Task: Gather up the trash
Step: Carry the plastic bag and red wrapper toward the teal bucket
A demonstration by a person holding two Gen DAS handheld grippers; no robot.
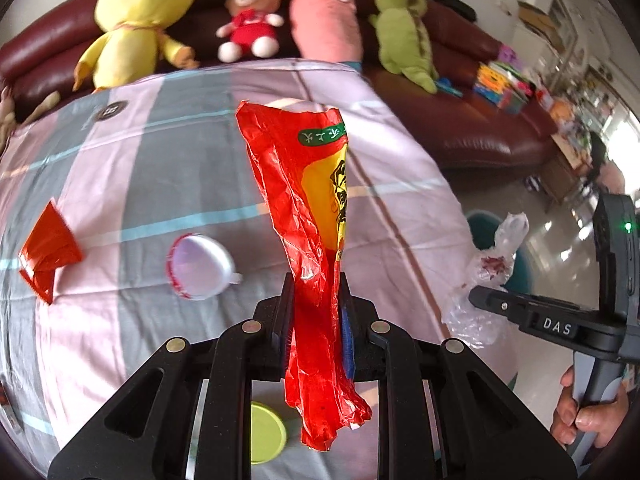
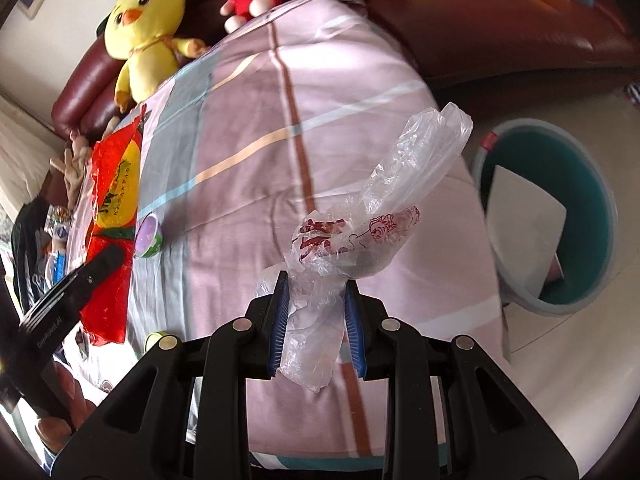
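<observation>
Striped cloth (image 1: 140, 168) spread over the table before a maroon sofa (image 1: 472, 120). Teal bin (image 2: 600, 216) on the floor, right of the table. Red wrapper (image 1: 308, 216) pinched upright in the left gripper (image 1: 316, 300). Clear plastic bag (image 2: 384, 208) clamped in the right gripper (image 2: 316, 300). White cup (image 1: 200, 264) lying on the cloth.

black hand-held gripper (image 1: 316, 280), blue ribbed pads (image 2: 280, 320).

Your right tongs (image 2: 316, 300) are gripping a clear plastic bag (image 2: 360, 232) above the bed (image 2: 256, 168), near the teal bin (image 2: 600, 216).
</observation>
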